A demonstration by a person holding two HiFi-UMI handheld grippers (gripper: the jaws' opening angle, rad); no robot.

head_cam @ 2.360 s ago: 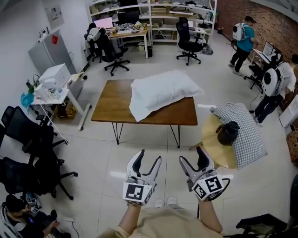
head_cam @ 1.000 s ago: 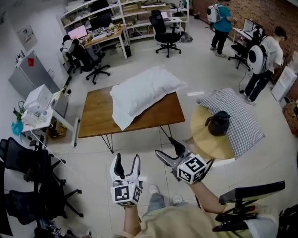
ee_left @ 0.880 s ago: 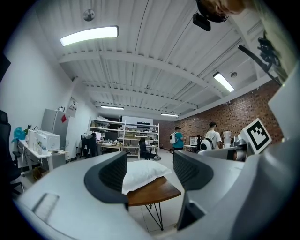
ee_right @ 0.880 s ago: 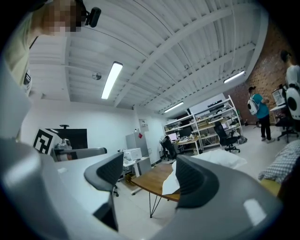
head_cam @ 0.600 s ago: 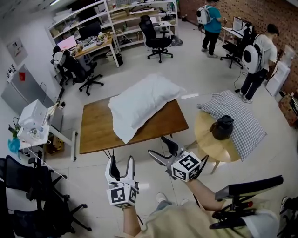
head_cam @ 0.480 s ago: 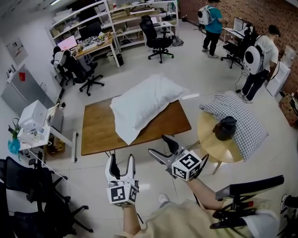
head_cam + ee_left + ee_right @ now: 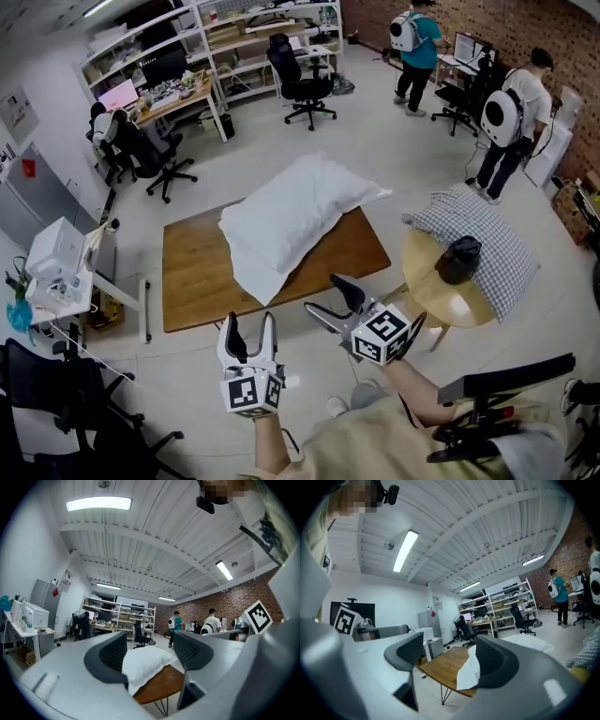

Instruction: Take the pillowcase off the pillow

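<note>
Jaws apart and empty on left gripper [image 7: 249,323] and right gripper [image 7: 330,298], well short of wooden table [image 7: 192,281] at twelve o'clock, pillow [image 7: 302,202] slanted across it, pillowcase [image 7: 261,272] end drooping over near edge toward six o'clock; risk of pinching filling too and dragging everything off.

One white pillow [image 7: 305,202], one checked pillow [image 7: 502,267], one wooden table [image 7: 197,281], one round table [image 7: 433,292].
</note>
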